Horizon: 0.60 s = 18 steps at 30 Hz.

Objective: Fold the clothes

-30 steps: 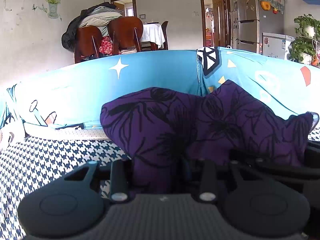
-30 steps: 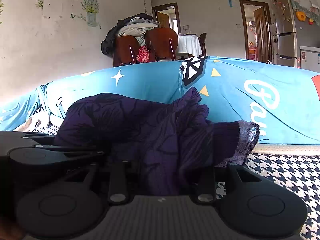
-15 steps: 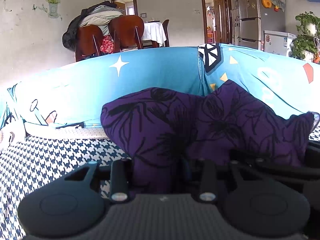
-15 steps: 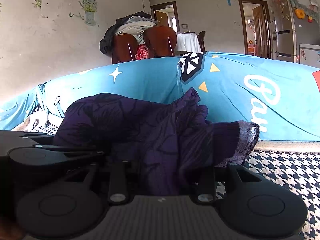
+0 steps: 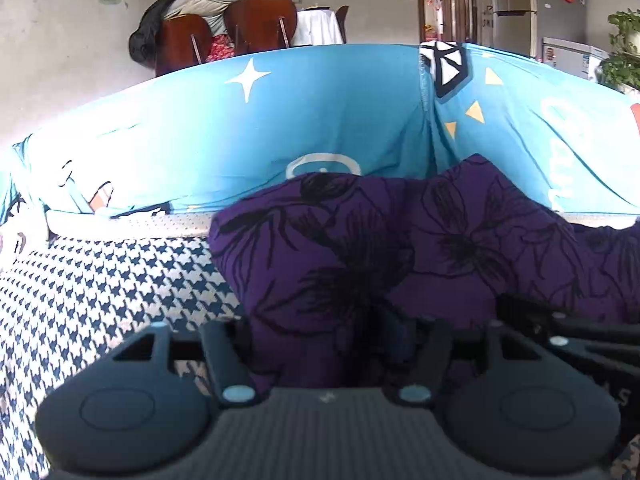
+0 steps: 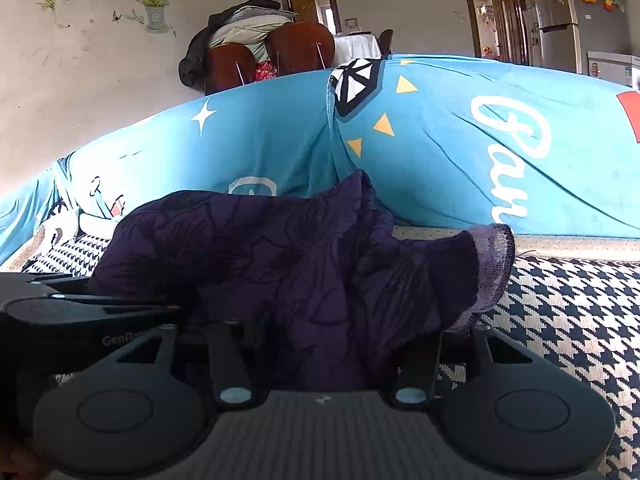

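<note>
on houndstooth cover (image 5: 100,280), purple garment (image 5: 400,240) bunched crosswise

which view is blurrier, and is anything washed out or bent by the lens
Left wrist view: softer overall, the purple garment slightly smeared, the blue cover blown out to white at its left end. Right wrist view: sharper, with a crisp houndstooth blanket. Both: the fisheye bows the cover's top edge.
</note>
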Each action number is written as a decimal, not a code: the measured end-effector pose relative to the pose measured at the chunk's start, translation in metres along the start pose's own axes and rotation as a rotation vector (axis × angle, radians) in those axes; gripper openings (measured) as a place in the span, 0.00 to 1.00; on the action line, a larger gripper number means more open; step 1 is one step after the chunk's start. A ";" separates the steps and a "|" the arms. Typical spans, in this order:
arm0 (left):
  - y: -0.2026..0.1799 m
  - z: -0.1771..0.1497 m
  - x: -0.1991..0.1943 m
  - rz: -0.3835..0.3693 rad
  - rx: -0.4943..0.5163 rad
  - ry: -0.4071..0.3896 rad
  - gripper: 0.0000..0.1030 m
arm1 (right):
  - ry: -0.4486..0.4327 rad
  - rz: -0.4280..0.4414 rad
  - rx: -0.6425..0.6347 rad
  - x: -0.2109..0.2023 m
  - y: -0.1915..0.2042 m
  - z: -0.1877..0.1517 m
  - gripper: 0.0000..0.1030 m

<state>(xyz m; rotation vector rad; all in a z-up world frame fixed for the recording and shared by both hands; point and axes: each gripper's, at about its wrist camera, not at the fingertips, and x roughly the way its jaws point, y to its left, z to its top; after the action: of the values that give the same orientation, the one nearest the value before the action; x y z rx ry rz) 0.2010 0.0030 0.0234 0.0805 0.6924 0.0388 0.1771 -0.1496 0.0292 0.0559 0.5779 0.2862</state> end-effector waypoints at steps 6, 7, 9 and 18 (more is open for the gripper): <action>0.017 0.004 -0.007 0.047 -0.063 -0.020 0.96 | 0.033 -0.061 0.063 -0.004 -0.010 0.006 0.64; 0.019 0.005 -0.008 0.053 -0.071 -0.023 0.98 | 0.038 -0.074 0.085 -0.005 -0.013 0.008 0.64; 0.024 0.007 -0.010 0.064 -0.087 -0.030 1.00 | 0.034 -0.105 0.125 -0.011 -0.020 0.011 0.64; 0.038 0.010 -0.017 0.087 -0.158 -0.055 1.00 | -0.106 -0.260 0.106 -0.046 -0.032 0.021 0.67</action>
<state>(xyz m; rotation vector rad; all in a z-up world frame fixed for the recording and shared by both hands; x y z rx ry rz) 0.1939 0.0388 0.0447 -0.0398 0.6285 0.1736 0.1600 -0.1926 0.0671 0.0966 0.4888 0.0002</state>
